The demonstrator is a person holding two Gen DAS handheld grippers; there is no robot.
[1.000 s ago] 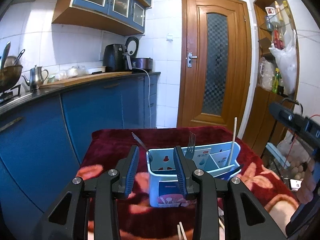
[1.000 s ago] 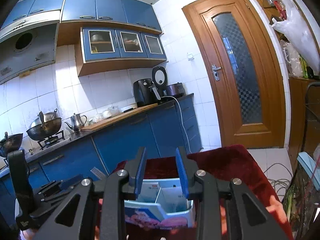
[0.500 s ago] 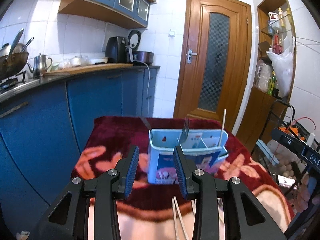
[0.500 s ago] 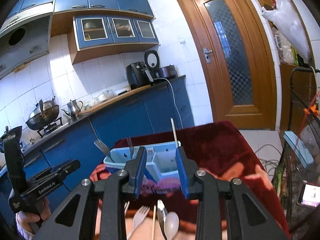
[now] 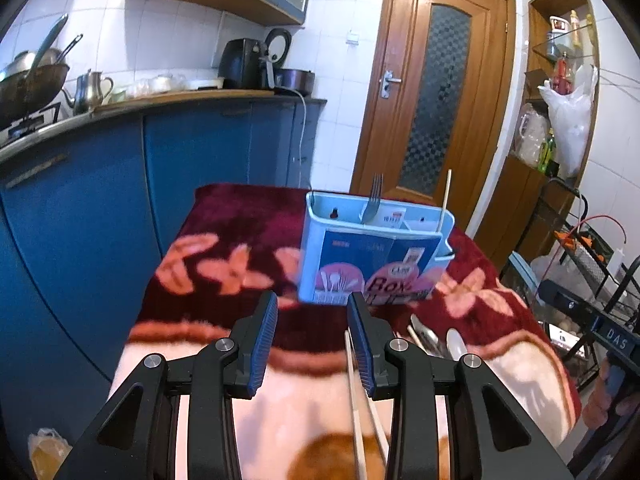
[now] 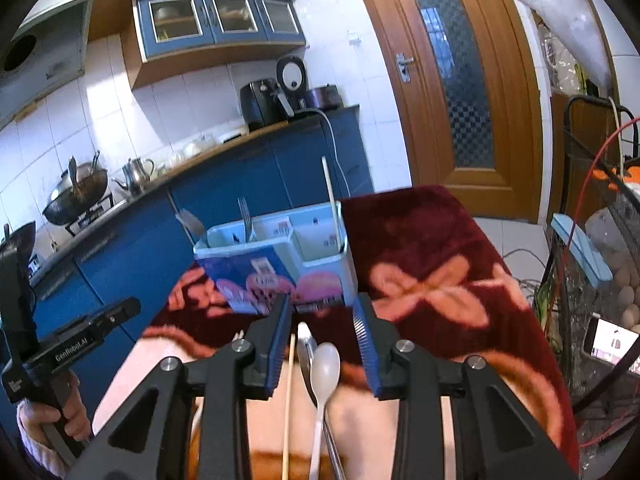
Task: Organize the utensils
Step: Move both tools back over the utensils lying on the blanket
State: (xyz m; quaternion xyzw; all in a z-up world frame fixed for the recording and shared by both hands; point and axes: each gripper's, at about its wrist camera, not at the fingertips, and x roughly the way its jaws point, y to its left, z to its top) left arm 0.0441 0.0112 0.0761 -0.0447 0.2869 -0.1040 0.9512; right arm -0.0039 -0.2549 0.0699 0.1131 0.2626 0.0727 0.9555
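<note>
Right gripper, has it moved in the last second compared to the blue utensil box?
Yes. The right gripper has pulled back from the blue utensil box and tipped down, bringing the white spoon into view.

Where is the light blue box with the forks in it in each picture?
Left wrist view: the light blue box stands at centre, just beyond the left claw, on the red blanket.
Right wrist view: the box sits left of centre, above the right claw.
Shared landmark: the wooden door behind it.
</note>
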